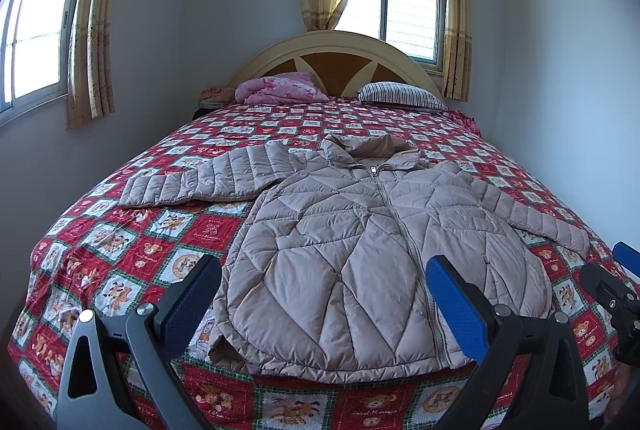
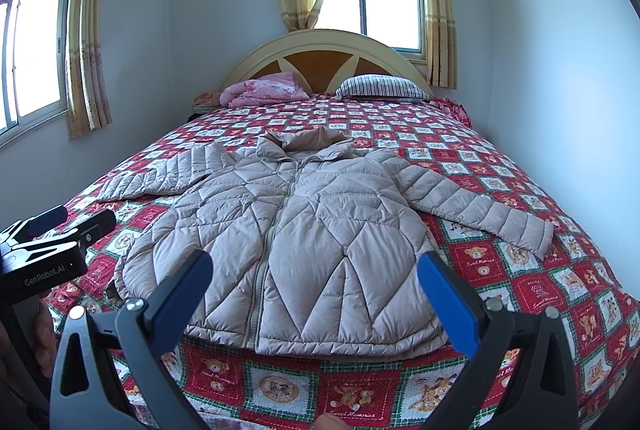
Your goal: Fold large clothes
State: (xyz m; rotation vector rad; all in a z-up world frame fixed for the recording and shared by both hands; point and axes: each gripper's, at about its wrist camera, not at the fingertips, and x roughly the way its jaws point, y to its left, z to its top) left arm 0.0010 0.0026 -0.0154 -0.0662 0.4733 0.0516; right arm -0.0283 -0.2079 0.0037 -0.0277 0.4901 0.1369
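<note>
— What's the garment?
— A beige quilted puffer jacket [image 1: 360, 230], zipped shut, lying flat and face up.
— Its pose?
— Collar toward twelve o'clock, hem at six, sleeves spread toward nine and three.

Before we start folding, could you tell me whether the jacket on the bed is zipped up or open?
Zipped up: the jacket lies flat and spread, its zipper closed from hem to collar, both sleeves out.

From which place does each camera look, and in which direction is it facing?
Left wrist: at the bed's foot, facing the headboard over the jacket; open left gripper in front, right gripper at the right edge.
Right wrist: same direction; open right gripper in front, left gripper at the left edge.
Shared: jacket, headboard, striped pillow.
</note>
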